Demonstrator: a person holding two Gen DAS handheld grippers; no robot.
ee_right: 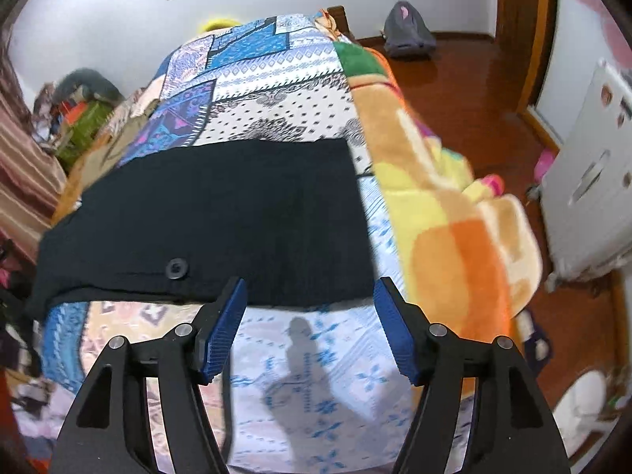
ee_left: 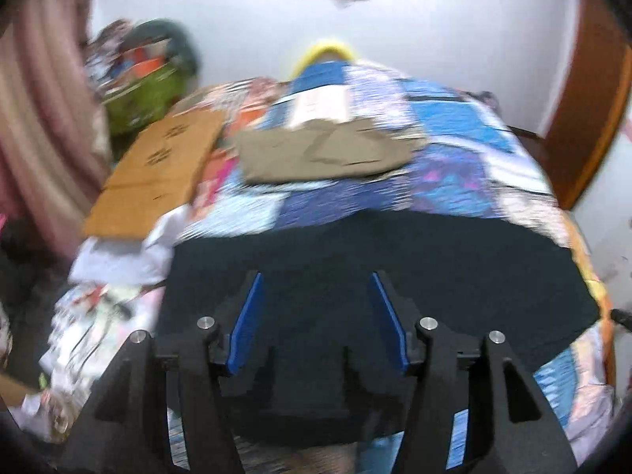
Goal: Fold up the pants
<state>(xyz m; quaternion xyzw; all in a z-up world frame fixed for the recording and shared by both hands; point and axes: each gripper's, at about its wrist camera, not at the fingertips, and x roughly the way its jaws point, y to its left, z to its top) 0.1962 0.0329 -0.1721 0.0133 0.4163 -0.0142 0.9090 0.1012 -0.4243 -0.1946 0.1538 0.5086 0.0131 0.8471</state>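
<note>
Black pants (ee_right: 205, 217) lie flat on the patterned bedspread (ee_right: 276, 79), long axis left-right across mid-frame, just ahead of the right gripper (ee_right: 310, 296) and beneath the left gripper (ee_left: 316, 288); both stand released, nothing between the jaws.

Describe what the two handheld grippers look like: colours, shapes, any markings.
Both look alike. The left gripper and the right gripper each have two black, angular linkage arms with triangular cut-outs and round silver pivot pins. The fingers carry flat blue pads; the right view shows them finely ribbed. No cables, labels, hands or sleeves are visible.
</note>
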